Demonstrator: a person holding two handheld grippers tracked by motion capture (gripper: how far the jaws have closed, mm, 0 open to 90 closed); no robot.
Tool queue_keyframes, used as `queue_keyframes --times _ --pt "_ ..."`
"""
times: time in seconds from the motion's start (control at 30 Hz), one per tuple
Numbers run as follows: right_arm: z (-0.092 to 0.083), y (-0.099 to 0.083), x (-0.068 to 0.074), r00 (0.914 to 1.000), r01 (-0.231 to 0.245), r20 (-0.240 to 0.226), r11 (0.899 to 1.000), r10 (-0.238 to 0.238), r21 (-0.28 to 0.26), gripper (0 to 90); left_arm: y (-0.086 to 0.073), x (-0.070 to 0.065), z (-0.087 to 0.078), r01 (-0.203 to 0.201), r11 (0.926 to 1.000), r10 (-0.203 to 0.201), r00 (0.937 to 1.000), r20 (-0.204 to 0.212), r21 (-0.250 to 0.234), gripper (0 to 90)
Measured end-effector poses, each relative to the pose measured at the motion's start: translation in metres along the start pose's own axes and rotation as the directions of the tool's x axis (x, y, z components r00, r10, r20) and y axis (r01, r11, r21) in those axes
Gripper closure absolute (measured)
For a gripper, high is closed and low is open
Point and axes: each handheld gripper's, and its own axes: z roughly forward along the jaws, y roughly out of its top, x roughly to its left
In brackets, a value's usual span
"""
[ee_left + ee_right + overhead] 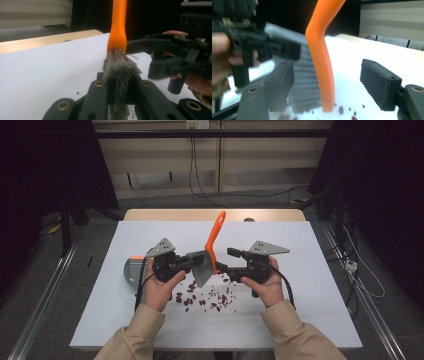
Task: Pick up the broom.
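High view: one person, two forearms in tan sleeves, two grippers. The left gripper point(192, 261) grips the grey bristles of one brush point(212, 249), whose orange handle rises up and away over the white table point(300, 310). The right gripper point(226, 261) stands open just beside the handle. Small dark red beans point(207, 297) lie scattered between the hands, too many and too small to count. One grey dustpan point(131, 269) with an orange edge is mostly hidden behind the left hand.

Left gripper view: the left gripper point(120, 87), its jaws clamped on the bristle tuft; the brush point(117, 30) handle is cut off at the top. The right gripper point(135, 45) is blurred.

Right gripper view: the right gripper point(332, 85), jaws wide apart, the handle between the pads without touching them. A few beans point(341, 109) show at its foot. The left gripper point(294, 51) is blurred.
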Motion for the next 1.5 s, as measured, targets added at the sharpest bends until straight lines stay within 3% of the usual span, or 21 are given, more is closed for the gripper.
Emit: queue_keyframes --times 0.2,0.33,0.43,0.63,0.73,0.93,1.1,1.2,1.27,1.3,1.4,1.5 --pt "0.006 -0.005 0.002 0.9983 0.022 -0.054 0.999 -0.020 0.036 28.7 0.001 0.000 -0.001 -0.003 1.0000 0.003 1.0000 0.005 -0.004 84.5" --pt "0.009 -0.006 0.000 0.9971 -0.003 -0.076 1.000 0.004 0.025 32.0 0.002 0.000 -0.002 -0.002 1.0000 0.002 0.9999 0.011 -0.008 84.5" --pt "0.010 -0.006 -0.003 0.9936 -0.023 -0.110 1.000 0.024 0.003 41.1 0.003 -0.001 -0.001 0.003 0.9999 -0.003 0.9997 0.023 -0.013 84.5" --pt "0.015 -0.009 -0.010 0.9866 -0.038 -0.159 0.999 0.036 -0.011 42.7 0.005 -0.005 -0.001 0.003 0.9996 -0.001 0.9975 0.071 -0.028 84.5" --pt "0.018 -0.011 -0.016 0.9790 -0.056 -0.198 0.998 0.051 -0.019 41.8 0.007 -0.008 0.000 0.004 0.9994 -0.001 0.9953 0.097 -0.035 84.6" --pt "0.020 -0.012 -0.021 0.9481 -0.095 -0.307 0.995 0.083 -0.024 45.4 0.007 -0.010 0.002 0.007 0.9985 0.001 0.9894 0.145 -0.055 84.7" --pt "0.015 -0.012 -0.023 0.9424 -0.082 -0.323 0.996 0.088 0.032 65.6 0.007 -0.006 0.002 0.011 0.9985 -0.003 0.9879 0.155 -0.053 84.5" --pt "0.010 -0.007 -0.018 0.9532 -0.030 -0.299 0.998 0.044 0.051 69.1 0.006 -0.005 0.003 0.002 0.9988 0.004 0.9896 0.144 -0.048 79.1" --pt "0.007 -0.004 -0.016 0.9585 -0.010 -0.283 0.998 0.029 0.070 69.5 0.007 -0.004 0.002 0.003 0.9989 0.001 0.9949 0.101 -0.046 70.1" --pt "0.005 -0.003 -0.015 0.9607 -0.008 -0.276 0.997 0.029 0.079 69.7 0.007 -0.004 0.001 -0.008 0.9991 0.012 0.9964 0.084 -0.042 60.3" --pt "0.000 0.001 -0.017 0.9740 -0.006 -0.224 0.993 0.032 0.117 70.0 0.008 -0.002 -0.001 -0.033 0.9991 0.034 0.9986 0.041 -0.026 44.3" --pt "-0.009 0.004 -0.024 0.9884 -0.015 -0.147 0.987 0.038 0.157 70.1 0.008 0.000 -0.003 -0.052 0.9986 0.052 0.9984 0.023 -0.013 35.4"
